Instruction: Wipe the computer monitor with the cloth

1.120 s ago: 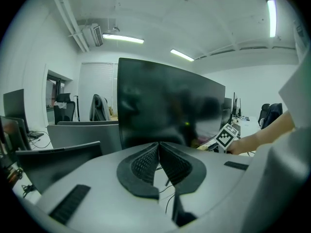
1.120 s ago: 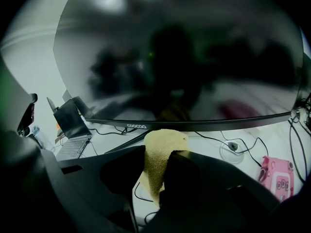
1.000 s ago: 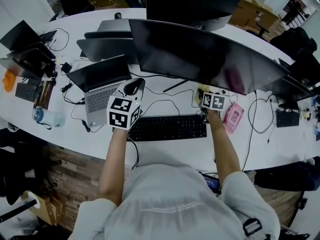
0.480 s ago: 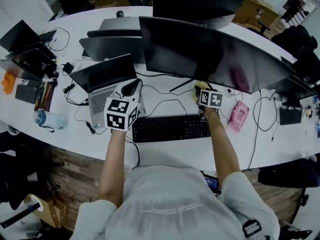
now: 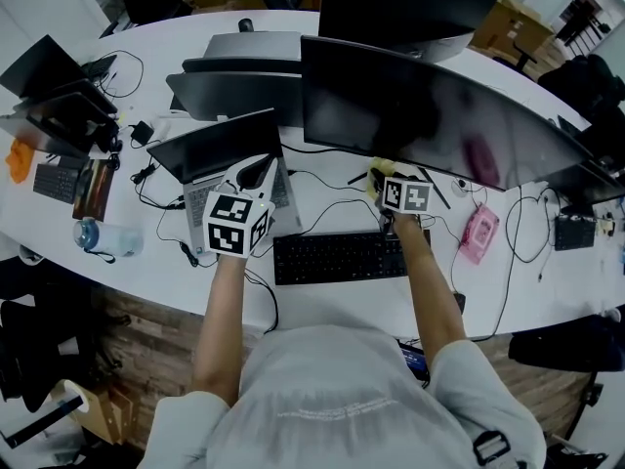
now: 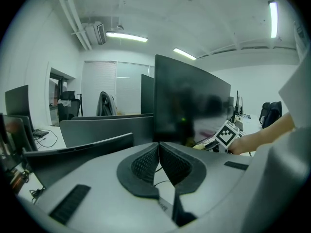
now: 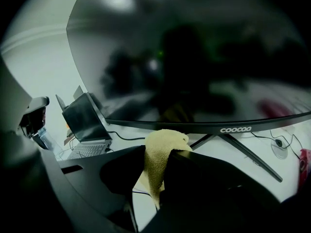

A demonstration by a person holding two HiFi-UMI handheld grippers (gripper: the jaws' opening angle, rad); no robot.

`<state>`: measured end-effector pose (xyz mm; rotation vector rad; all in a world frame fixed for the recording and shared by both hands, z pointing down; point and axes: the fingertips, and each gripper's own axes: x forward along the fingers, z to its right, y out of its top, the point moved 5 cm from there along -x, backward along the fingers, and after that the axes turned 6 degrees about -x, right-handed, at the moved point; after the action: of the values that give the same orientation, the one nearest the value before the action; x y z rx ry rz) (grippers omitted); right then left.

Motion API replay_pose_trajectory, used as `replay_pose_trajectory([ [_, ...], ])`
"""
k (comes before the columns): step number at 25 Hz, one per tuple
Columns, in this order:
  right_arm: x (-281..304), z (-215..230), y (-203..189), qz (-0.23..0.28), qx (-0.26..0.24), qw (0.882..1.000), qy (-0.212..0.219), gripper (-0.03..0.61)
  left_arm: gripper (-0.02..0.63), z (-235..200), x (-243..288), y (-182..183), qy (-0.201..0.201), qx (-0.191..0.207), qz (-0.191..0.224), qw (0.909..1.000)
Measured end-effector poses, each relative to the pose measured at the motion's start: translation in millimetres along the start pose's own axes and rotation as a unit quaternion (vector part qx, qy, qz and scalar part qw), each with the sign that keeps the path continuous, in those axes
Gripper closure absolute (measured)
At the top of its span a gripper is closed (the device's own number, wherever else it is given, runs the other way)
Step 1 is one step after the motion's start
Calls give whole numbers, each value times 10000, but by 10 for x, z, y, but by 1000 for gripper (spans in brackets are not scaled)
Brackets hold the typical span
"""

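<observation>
A wide curved black monitor (image 5: 439,125) stands at the middle of the white desk, its screen dark. My right gripper (image 5: 386,176) is just in front of the monitor's lower edge, near its stand, shut on a yellow cloth (image 5: 378,168). In the right gripper view the cloth (image 7: 159,155) bulges out between the jaws, just below the monitor (image 7: 194,57) bezel. My left gripper (image 5: 256,171) hovers over the laptop's right side, shut on nothing. In the left gripper view its pads (image 6: 146,161) meet, with the monitor (image 6: 189,101) beyond.
An open laptop (image 5: 220,154) sits left of the monitor, with a black keyboard (image 5: 337,257) in front. A pink object (image 5: 480,233) lies to the right, and a water bottle (image 5: 103,234) to the left. Cables cross the desk (image 5: 322,306). More monitors (image 5: 410,8) stand behind.
My right gripper, still holding the cloth, has drifted a little left along the monitor's lower edge. The head view has shifted, and the left gripper has stayed over the laptop.
</observation>
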<state>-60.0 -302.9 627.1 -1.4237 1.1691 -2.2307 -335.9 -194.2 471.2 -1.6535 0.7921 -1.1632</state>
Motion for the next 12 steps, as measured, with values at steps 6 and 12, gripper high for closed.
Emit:
replay_pose_trajectory([
  [6, 178, -287, 81, -58, -71, 9998, 167, 468, 594, -248, -60, -58, 142, -100, -43, 9998],
  [12, 365, -604, 151, -120, -199, 9989, 398, 468, 594, -366, -93, -130, 173, -182, -92, 9996],
])
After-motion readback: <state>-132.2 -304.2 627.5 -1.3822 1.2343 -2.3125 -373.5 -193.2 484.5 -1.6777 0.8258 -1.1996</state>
